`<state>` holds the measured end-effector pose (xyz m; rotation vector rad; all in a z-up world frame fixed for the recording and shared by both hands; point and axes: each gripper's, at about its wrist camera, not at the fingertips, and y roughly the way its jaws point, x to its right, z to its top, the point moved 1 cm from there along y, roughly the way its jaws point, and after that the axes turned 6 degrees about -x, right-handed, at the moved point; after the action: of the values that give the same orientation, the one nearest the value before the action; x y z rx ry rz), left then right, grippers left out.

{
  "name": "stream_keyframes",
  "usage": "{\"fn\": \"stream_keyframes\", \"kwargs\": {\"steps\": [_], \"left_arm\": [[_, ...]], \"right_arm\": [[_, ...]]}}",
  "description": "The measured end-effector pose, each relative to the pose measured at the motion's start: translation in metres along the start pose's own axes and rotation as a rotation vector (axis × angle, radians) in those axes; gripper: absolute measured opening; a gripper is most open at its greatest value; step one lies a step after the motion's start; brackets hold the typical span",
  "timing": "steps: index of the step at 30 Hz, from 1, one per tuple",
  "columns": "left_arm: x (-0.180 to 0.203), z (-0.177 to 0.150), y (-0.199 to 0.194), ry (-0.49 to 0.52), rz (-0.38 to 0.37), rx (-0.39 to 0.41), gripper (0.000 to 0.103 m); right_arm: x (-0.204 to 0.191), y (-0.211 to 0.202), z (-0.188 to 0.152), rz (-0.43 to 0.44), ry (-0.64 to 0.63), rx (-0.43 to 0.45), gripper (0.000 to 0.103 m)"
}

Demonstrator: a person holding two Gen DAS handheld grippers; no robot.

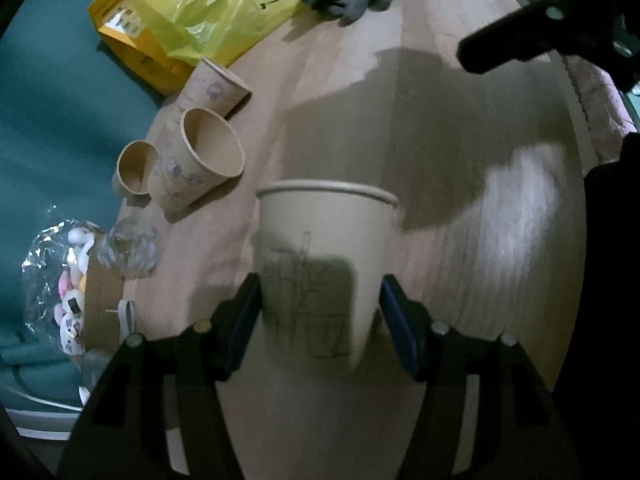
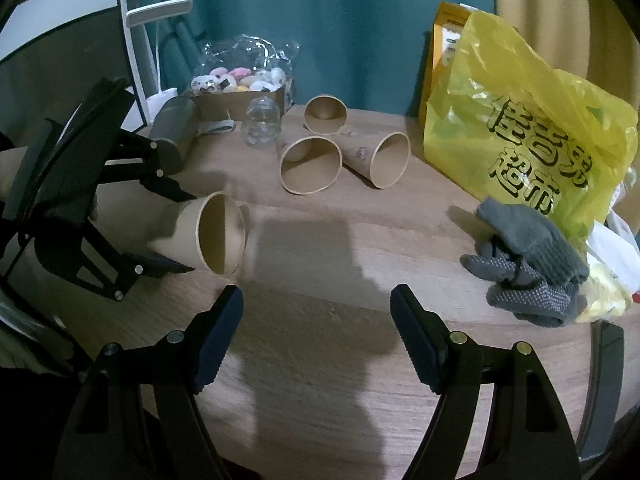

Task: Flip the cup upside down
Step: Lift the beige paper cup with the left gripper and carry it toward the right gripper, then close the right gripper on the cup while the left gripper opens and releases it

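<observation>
A tan paper cup (image 1: 324, 264) with a line drawing on its side sits between the fingers of my left gripper (image 1: 320, 320). The left pad touches the cup wall, the right pad stands just beside it. In the right wrist view the same cup (image 2: 204, 236) is tipped on its side above the table, mouth facing the camera, held between the left gripper's fingers (image 2: 168, 228). My right gripper (image 2: 316, 336) is open and empty over the round wooden table (image 2: 320, 380). It also shows at the top right of the left wrist view (image 1: 492, 16).
Three more paper cups (image 2: 310, 166) (image 2: 380, 160) (image 2: 324, 114) lie on their sides at the back. A yellow plastic bag (image 2: 520, 136), grey gloves (image 2: 528, 272), a clear glass jar (image 2: 262, 126) and a box of small toys (image 2: 240, 84) ring the table.
</observation>
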<state>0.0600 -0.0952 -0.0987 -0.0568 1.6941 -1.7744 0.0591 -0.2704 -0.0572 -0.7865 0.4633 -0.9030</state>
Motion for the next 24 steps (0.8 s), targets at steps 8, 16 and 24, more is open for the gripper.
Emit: {"fn": "stream_keyframes", "kwargs": {"steps": [8, 16, 24], "left_arm": [[-0.005, 0.0, -0.004, -0.057, -0.016, 0.007, 0.078], [-0.003, -0.003, -0.008, -0.077, -0.006, 0.018, 0.078], [-0.002, -0.028, -0.028, -0.213, 0.007, 0.061, 0.078]], "right_arm": [[-0.001, 0.0, 0.001, 0.005, -0.003, 0.004, 0.079], [-0.002, 0.0, 0.002, 0.003, -0.005, 0.004, 0.079], [-0.019, 0.006, 0.018, 0.016, -0.136, -0.022, 0.079]]}}
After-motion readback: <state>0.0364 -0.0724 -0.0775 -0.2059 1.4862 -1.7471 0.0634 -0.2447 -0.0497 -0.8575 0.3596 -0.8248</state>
